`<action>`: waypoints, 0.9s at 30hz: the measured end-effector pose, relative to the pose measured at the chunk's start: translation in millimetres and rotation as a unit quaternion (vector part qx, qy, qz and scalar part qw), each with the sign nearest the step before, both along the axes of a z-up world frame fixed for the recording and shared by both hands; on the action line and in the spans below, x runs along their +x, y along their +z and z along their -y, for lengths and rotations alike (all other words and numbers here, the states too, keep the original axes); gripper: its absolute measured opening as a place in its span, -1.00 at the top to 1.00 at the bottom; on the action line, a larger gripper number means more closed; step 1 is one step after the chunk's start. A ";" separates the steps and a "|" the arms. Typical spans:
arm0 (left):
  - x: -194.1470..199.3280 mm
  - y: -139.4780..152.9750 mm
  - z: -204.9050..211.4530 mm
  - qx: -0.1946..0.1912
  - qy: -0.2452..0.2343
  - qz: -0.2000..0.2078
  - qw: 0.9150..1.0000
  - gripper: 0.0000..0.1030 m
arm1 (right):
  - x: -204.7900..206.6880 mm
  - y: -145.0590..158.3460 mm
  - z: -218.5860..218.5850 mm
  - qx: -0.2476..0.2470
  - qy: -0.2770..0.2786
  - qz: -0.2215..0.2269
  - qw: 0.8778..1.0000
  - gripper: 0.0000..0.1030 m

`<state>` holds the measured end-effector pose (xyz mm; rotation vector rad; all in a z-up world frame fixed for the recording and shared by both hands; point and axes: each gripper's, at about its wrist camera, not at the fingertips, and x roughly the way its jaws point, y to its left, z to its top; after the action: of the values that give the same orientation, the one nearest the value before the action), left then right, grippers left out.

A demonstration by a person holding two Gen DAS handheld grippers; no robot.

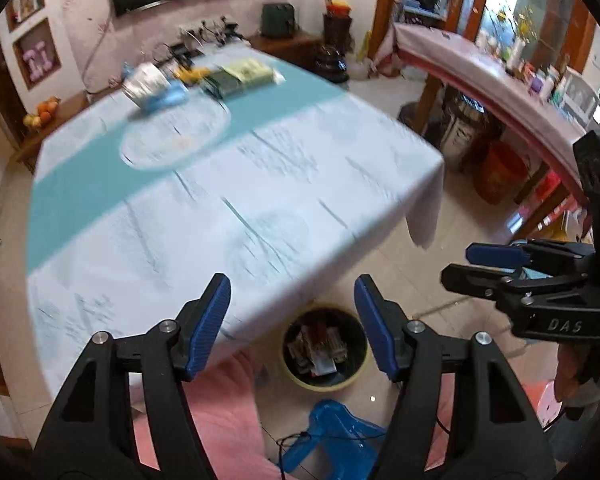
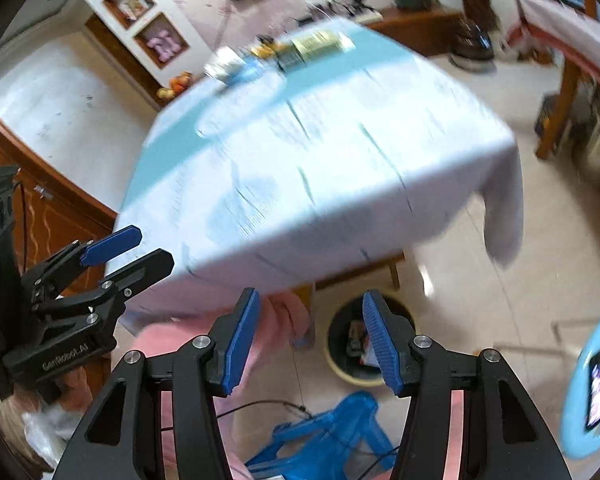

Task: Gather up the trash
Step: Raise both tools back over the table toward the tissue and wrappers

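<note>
My left gripper (image 1: 292, 300) stands wide apart and holds nothing; my right gripper (image 2: 310, 318) is likewise spread and unloaded. Both hang above the floor at the near edge of the table (image 1: 260, 184). Below the fingers sits 1 round trash bin (image 1: 325, 346), already holding wrappers I cannot identify; in the right wrist view 1 finger covers part of it. A blue plastic stool (image 1: 332, 432) lies just beside the bin, cut off by the frame. At the table's far end, a blurred cluster of packets (image 1: 204, 78) remains; motion blur prevents identifying each item.
</note>
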<state>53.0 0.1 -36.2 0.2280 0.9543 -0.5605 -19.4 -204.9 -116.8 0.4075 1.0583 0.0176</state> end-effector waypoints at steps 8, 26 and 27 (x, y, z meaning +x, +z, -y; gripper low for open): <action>62.1 104.2 -45.8 -0.011 0.033 0.030 0.999 -0.32 | 63.0 117.7 -7.5 -0.017 0.034 0.050 0.998 -0.27; 330.6 142.1 -54.3 0.003 0.139 0.033 0.990 -0.45 | 331.6 202.6 25.9 -0.028 -0.017 0.098 0.995 -0.48; 348.3 129.6 -51.3 0.008 0.149 0.028 0.988 -0.45 | 353.2 192.9 29.7 -0.031 -0.022 0.094 0.995 -0.48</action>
<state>401.3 51.5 93.4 0.1107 0.9180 -0.2709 333.8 -234.6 76.0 0.3647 0.8628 -0.0154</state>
